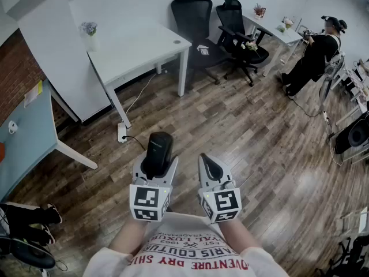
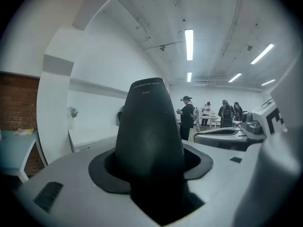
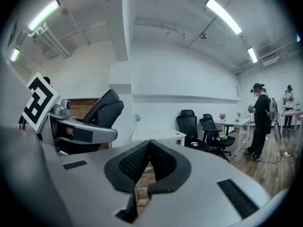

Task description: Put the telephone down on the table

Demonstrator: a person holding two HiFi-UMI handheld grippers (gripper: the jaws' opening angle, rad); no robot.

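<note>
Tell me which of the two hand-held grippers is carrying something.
The left hand-held gripper: its jaws are clamped on a black plastic telephone handset, while the right hand-held gripper has its jaws shut together with nothing between them.

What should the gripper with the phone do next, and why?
Probably carry the telephone forward to the white table. The left gripper holds it over the wooden floor, well short of the table, so it cannot be set down yet.

telephone (image 2: pixel 149 126): base hidden between jaws | blue table (image 1: pixel 29 149): cut off left
</note>
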